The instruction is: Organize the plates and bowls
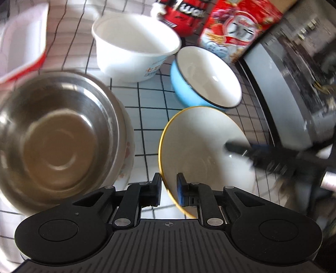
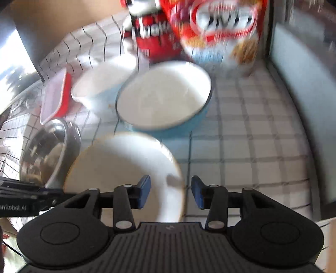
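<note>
My left gripper is shut on the near rim of a white yellow-rimmed bowl, held tilted above the tiled counter. The same bowl shows in the right wrist view. My right gripper is open, its fingers either side of that bowl's right rim, not gripping. Its dark fingers reach over the bowl in the left wrist view. A blue bowl with a white inside sits behind. A white bowl stands further back. A steel bowl sits nested in a floral bowl at left.
A red and white container sits at the far left. A red bag and a cereal box stand at the back. A grey appliance lines the right edge of the white tiled counter.
</note>
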`<state>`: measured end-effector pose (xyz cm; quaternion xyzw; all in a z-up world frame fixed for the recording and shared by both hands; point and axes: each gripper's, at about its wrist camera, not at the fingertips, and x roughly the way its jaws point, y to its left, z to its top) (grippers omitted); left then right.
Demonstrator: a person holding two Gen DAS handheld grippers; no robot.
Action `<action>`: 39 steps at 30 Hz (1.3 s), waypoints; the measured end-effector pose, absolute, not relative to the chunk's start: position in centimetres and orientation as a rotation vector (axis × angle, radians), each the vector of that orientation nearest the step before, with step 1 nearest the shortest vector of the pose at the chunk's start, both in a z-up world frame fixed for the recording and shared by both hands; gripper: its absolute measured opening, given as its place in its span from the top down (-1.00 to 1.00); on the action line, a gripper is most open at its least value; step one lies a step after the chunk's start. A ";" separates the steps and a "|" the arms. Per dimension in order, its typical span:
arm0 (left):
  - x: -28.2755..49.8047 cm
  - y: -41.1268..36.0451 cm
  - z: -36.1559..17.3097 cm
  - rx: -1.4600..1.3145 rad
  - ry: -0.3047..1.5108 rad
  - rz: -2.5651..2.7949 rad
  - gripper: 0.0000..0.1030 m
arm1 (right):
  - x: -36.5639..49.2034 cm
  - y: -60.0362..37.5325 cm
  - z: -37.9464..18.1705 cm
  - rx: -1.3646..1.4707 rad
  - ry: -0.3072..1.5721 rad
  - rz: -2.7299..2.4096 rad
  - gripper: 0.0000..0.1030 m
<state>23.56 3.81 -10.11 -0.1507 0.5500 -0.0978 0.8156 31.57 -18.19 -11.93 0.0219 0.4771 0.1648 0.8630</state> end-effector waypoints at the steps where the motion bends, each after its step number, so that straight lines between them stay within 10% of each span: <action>1: 23.3 3.8 -9.2 -0.288 1.162 -0.219 0.68 | 31.7 -18.6 -11.0 0.046 0.982 0.340 -0.09; 6: 26.3 5.2 -5.2 -0.417 1.021 -0.246 0.66 | 34.0 -20.5 -7.7 0.068 0.863 0.210 -0.78; 10: 32.2 4.3 -5.9 -0.417 1.023 -0.134 0.55 | 36.7 -21.3 -7.6 0.116 0.839 0.223 -0.81; 27: 43.3 0.0 -14.2 -0.270 1.288 -0.058 0.39 | 46.0 -19.1 -15.7 0.184 1.119 0.381 0.28; 39: 42.3 -0.5 -11.1 -0.231 1.276 -0.105 0.38 | 44.7 -18.9 -13.4 0.192 1.098 0.385 0.30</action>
